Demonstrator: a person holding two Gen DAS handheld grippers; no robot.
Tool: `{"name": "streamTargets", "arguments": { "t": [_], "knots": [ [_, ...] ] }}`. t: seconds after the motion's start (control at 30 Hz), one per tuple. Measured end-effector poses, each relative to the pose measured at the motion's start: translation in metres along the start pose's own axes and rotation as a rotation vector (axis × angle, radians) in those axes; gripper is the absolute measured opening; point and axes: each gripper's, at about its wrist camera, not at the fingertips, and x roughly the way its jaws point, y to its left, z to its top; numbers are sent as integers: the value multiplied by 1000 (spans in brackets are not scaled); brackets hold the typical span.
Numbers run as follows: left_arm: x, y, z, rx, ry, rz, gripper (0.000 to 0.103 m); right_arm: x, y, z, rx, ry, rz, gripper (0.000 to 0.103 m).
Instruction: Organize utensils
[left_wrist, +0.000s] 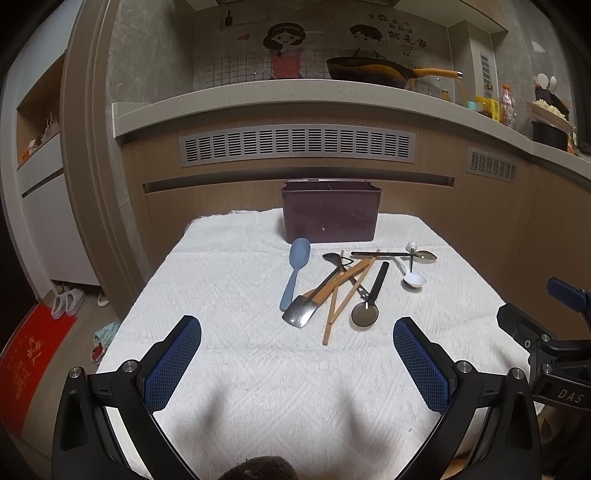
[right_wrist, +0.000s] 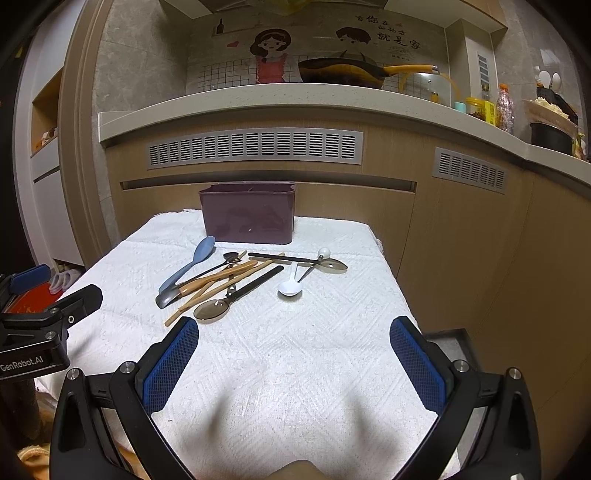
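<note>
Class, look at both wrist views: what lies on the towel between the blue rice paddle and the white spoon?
Between the blue rice paddle and white spoon, both views show the crossed pile: metal spatula, wooden chopsticks, black-handled spoon.

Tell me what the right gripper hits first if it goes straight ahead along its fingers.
Probably the white spoon, which lies nearest the midline of the open right gripper on the white cloth. The brown spoon lies closer but left of centre. Depth is hard to judge.

My two wrist cameras look forward from the counter's near edge, left beside right, sharing the utensil pile (left_wrist: 340, 284) and far bin (right_wrist: 248, 212).
</note>
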Motion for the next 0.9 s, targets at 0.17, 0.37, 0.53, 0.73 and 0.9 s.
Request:
{"name": "streamTargets", "arguments": {
  "t": [0.17, 0.37, 0.53, 0.73, 0.9],
  "knots": [
    [0, 0, 1, 0, 1, 0, 103, -1, 1, 0, 0, -3, -2, 103],
    [0, 0, 2, 0, 0, 0, 103, 0, 1, 0, 1, -3, -2, 103],
    [0, 0, 2, 0, 0, 0, 103, 0, 1, 0, -1, -3, -1, 103],
    [0, 0, 2, 0, 0, 0, 103, -1, 1, 0, -2, -4, 0, 103],
    [0, 0, 2, 0, 0, 0, 103, -1, 2, 0, 0, -2, 2, 103]
  ]
}}
